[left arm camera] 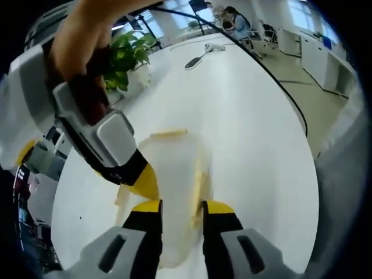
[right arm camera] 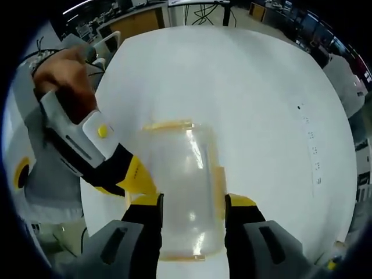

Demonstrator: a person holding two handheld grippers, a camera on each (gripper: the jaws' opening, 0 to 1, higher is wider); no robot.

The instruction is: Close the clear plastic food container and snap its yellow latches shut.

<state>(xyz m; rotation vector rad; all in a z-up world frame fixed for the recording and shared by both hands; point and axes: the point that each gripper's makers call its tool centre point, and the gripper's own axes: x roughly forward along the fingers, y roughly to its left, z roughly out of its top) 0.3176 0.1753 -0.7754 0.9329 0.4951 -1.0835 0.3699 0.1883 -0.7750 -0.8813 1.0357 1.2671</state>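
White round table (right arm camera: 261, 87) carries the clear container (right arm camera: 183, 186), which sits toward the near edge. Lots of bare top beyond it and to its right; table rim curves close on the left side in right gripper view.

Right tool (right arm camera: 192, 212): jaws spread approx. container width, one on each long side, touching or v. near the walls. Can't tell if it's actually squeezing. A yellow latch (right arm camera: 218, 185) shows on the container's right wall just above the right jaw; another along the far edge (right arm camera: 168, 125).

Left tool (left arm camera: 180, 210): jaws straddle the container (left arm camera: 174, 192) edge-on, narrower gap, walls fill the space btw jaws; looks like contact both sides, grip not confirmable. Yellow latch (left arm camera: 197, 195) just inside its right jaw.

Each view has the other tool coming in from the left, yellow tip at the container's left corner, hand (right arm camera: 64, 72) on it.

Far end in left gripper view: potted plant (left arm camera: 125, 55), dark flat item (left arm camera: 193, 61).
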